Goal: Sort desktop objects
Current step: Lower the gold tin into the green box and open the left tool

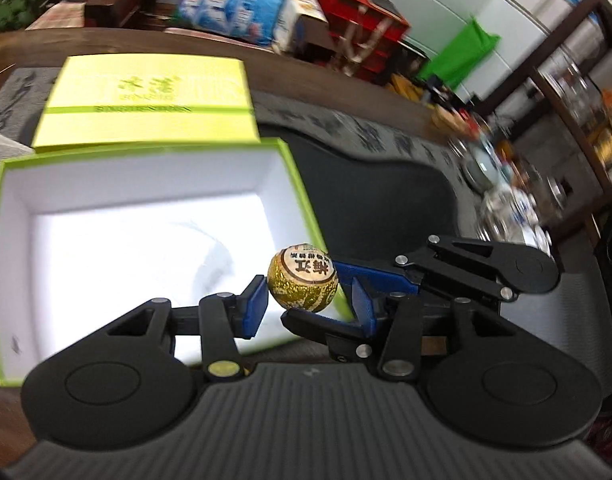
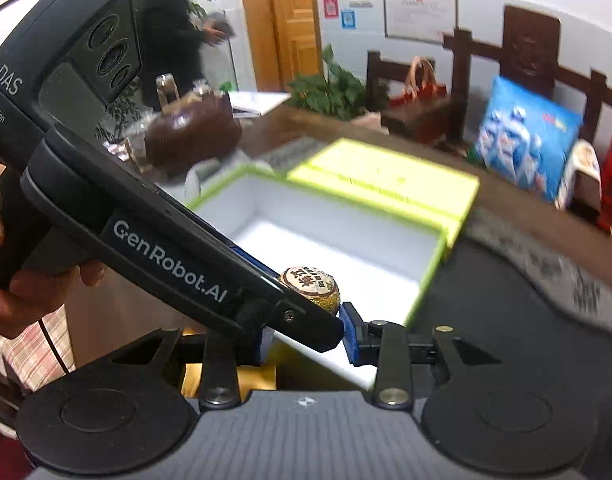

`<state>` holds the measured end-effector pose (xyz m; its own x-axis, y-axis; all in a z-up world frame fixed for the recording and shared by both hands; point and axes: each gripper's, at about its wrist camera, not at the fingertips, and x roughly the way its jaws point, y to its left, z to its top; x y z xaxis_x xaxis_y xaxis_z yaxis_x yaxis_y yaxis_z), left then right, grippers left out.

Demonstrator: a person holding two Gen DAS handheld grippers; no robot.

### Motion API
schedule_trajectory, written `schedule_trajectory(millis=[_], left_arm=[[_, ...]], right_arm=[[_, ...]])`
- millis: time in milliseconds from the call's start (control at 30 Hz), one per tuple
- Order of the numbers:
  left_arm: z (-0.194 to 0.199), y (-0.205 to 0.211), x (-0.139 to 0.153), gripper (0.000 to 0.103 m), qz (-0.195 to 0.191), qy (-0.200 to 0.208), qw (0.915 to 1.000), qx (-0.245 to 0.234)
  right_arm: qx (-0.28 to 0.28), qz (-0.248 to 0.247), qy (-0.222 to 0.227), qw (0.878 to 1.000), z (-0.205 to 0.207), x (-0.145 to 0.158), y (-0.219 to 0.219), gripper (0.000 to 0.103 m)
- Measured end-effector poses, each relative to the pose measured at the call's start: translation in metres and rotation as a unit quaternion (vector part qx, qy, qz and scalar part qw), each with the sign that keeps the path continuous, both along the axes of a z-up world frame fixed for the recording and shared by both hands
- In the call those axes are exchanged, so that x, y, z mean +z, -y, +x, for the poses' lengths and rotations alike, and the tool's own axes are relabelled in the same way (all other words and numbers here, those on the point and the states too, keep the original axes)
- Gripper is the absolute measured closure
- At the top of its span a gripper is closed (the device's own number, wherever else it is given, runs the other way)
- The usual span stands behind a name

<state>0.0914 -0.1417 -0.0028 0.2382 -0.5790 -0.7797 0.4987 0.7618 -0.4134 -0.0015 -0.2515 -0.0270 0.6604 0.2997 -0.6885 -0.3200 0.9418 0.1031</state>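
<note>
- Above the right-hand rim of the open box [image 1: 146, 176], a gold foil ball [image 1: 302, 278] with a printed paper label on top is hanging clear of the table, caught between the tips of both grippers.
- Left gripper [image 1: 307, 306]: sitting partly closed, its blue pads bracketing the ball. One pad is pressing the ball's side, while the other is meeting it alongside the second gripper's blue finger (the exact contact there is hard to make out).
- Right gripper [image 2: 307, 336]: standing narrowly closed on the same ball at its fingertips. One pad is showing beside the ball, and the other is lying hidden behind the left gripper's body.
- Hand [image 2: 22, 296]: wrapping the left gripper's handle at the frame edge.
- Box: green outside, white inside, sitting open on a dark mat [image 1: 385, 184].
- Lid [image 1: 146, 92]: yellow-green, lying flat just behind the box.
</note>
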Motion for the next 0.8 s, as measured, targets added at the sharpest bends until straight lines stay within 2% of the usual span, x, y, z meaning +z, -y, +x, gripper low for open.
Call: schedule_trajectory(millis=[167,367,600,800], left_arm=[[0.050,-0.011,-0.016,0.056,0.007,-0.017,0.9995,0.027],[0.091,-0.013,-0.055,0.056,0.021,-0.049,0.9976,0.046],[0.122,-0.014,-0.093,0.056,0.019,-0.086,0.9946,0.055],[0.128,-0.012,-0.101,0.056,0.020,-0.087,0.9947,0.050]], right_arm=[[-0.012,0.008,-0.005,1.000,0.053,-0.009,-0.011,0.069],[-0.043,0.022,-0.051,0.998,0.112,-0.043,-0.015,0.069],[-0.091,0.011,-0.113,0.989,0.143,-0.084,-0.009,0.069],[-0.110,-0.004,-0.149,0.983,0.155,-0.097,-0.010,0.069]])
